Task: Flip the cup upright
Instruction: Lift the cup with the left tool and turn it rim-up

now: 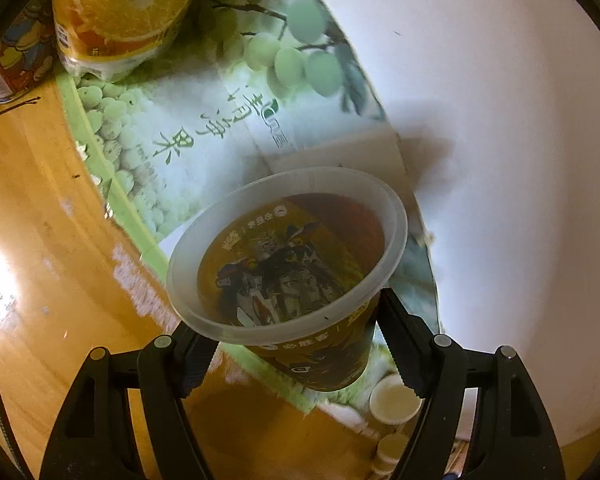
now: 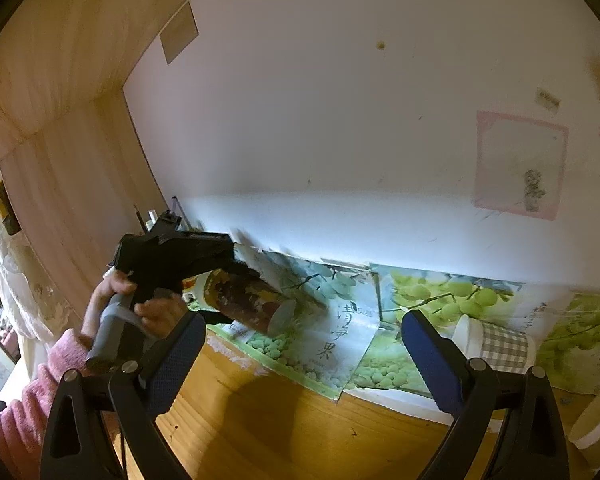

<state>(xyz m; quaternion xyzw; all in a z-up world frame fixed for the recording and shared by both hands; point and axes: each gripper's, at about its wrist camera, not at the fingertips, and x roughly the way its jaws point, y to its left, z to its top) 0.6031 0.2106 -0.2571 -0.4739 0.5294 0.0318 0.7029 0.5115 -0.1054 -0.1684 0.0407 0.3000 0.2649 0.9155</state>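
Observation:
A translucent plastic cup [image 1: 296, 280] with a yellow-brown cartoon print is held in my left gripper [image 1: 300, 344], which is shut on its body. In the left wrist view its wide open rim faces the camera. In the right wrist view the cup [image 2: 248, 300] is held sideways in the air above the table, base pointing right, in the black left gripper [image 2: 220, 264] held by a hand in a pink sleeve. My right gripper [image 2: 304, 356] is open and empty, well apart from the cup.
A grape-print paper sheet [image 1: 172, 148] lies on the wooden table [image 1: 32, 272] against a white wall. An orange juice bottle [image 1: 120, 12] and a red can [image 1: 12, 60] stand at far left. A checked paper cup [image 2: 496, 346] lies right; small white cups [image 1: 394, 400] lie below.

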